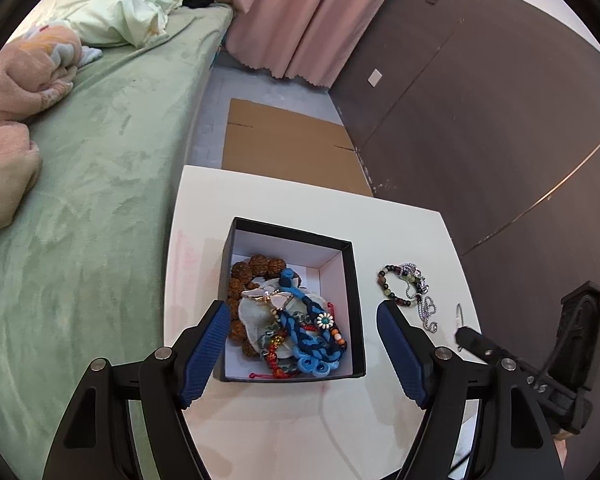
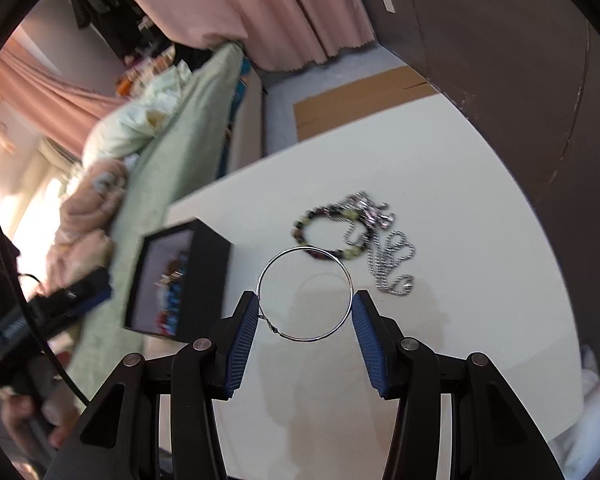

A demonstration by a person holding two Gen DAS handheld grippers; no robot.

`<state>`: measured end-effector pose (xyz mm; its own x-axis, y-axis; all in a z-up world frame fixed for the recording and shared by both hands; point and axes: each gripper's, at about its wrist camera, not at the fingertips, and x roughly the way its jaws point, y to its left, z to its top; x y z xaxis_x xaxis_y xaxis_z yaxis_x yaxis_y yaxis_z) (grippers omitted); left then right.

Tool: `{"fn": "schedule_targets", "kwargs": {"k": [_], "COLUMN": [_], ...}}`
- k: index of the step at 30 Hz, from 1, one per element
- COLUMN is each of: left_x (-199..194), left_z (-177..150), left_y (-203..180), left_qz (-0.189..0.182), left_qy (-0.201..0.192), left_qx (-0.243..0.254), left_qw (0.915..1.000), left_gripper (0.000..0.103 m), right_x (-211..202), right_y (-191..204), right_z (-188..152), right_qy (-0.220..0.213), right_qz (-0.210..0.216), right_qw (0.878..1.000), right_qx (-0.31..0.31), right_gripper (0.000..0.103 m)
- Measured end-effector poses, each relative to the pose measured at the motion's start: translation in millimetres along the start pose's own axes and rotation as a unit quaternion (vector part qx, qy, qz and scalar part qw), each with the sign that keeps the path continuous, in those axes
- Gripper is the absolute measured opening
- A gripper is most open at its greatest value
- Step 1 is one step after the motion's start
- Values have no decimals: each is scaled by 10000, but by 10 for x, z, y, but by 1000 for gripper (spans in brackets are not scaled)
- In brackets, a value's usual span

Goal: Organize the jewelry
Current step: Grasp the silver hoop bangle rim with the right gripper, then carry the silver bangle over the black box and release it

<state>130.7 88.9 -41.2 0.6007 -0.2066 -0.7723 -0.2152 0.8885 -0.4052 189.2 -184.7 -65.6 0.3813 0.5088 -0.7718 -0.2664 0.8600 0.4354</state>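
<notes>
Nearest in the right wrist view: right gripper [image 2: 305,312] pinching a thin silver hoop [image 2: 306,293] edge to edge between its blue ribbed pads [image 2: 245,332], one pad on either side of the ring. Hoop lifted clear of the white table [image 2: 460,152], a small clasp showing at its lower left by the left pad. Plain wire, round, shiny, nothing strung on it.

Just beyond, lying on the table: a beaded bracelet [image 2: 324,236] in green, dark and reddish beads, touching a silver chain [image 2: 388,260] coiled in loose loops with a cluster of metal charms at its far end. Both outside the box, well to its right.

In the left wrist view: left gripper [image 1: 302,320] spread wide and empty, its pads either side of the near end of the black box [image 1: 350,300], not pressing anything. Box open, black outside, white inside, standing on the table. Inside, heaped together: a brown bracelet of large knobbly beads [image 1: 256,266] along the far and left wall, a blue braided cord piece [image 1: 308,344] with a white flower bead, red knotted cord [image 1: 278,372] at the near edge, a pale flat piece beneath, a gold-and-white winged ornament [image 1: 266,294] on top.

Further off: flattened cardboard [image 1: 284,144] on the floor, green bed [image 1: 100,160] to the left, pink curtain [image 1: 300,12] behind.
</notes>
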Motion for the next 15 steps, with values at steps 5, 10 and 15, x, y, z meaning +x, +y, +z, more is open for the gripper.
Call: {"fn": "schedule_targets", "kwargs": {"k": [5, 10, 15], "left_x": [-81, -166, -248], "left_z": [0, 14, 34], "left_y": [24, 106, 196], "left_qz": [-46, -126, -276], "left_qy": [-88, -169, -262], "left_qx": [-18, -145, -276], "left_qw": [9999, 9997, 9989], "left_gripper": [77, 77, 88], "right_x": [-105, -146, -19], "right_y": [190, 432, 687], "right_z": [79, 77, 58], "right_qy": [-270, -499, -550], "right_qz": [382, 702, 1006], "right_qw": [9989, 9962, 9933], "right_qx": [-13, -111, -109], "right_gripper": [49, 49, 49]}}
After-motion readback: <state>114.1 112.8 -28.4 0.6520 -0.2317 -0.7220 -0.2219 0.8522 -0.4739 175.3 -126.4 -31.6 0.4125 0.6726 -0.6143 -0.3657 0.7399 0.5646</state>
